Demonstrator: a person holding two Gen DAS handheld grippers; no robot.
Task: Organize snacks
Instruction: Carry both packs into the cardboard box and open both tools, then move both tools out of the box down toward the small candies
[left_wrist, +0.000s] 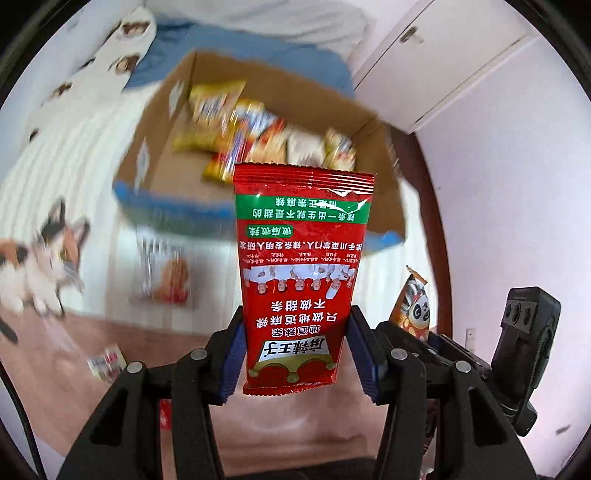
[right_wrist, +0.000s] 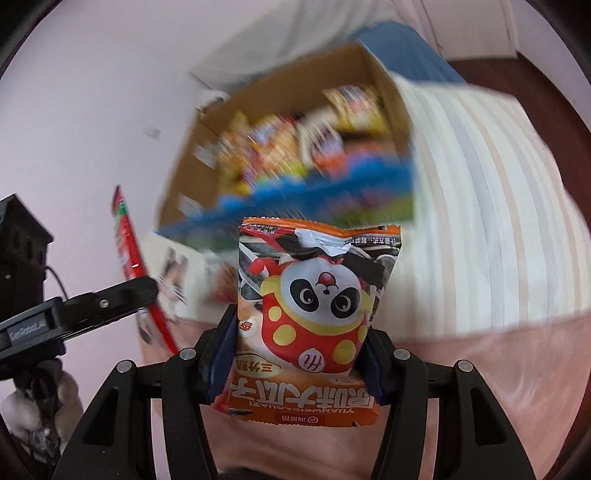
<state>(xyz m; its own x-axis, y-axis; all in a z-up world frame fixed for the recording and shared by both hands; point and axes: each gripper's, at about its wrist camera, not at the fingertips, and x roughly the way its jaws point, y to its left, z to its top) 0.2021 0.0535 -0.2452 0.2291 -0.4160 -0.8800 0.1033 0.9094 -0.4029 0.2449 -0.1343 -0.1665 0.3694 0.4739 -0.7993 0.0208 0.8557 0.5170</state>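
My left gripper (left_wrist: 295, 350) is shut on a red snack packet (left_wrist: 301, 266) with a green band, held upright above the bed. My right gripper (right_wrist: 299, 354) is shut on an orange packet with a panda (right_wrist: 310, 317). Ahead of both stands an open cardboard box (left_wrist: 177, 122) holding several snack packets (left_wrist: 258, 133), blurred by motion; the box (right_wrist: 184, 158) also shows in the right wrist view. The orange packet (left_wrist: 413, 306) shows at the right of the left wrist view, and the red packet (right_wrist: 127, 240) edge-on at the left of the right wrist view.
The box sits on a striped bedcover (right_wrist: 498, 203). A loose snack packet (left_wrist: 166, 273) lies on the bed before the box, another small one (left_wrist: 107, 363) lower left. A cat-print pillow (left_wrist: 40, 258) lies left. A white wardrobe (left_wrist: 443, 55) and wall stand behind.
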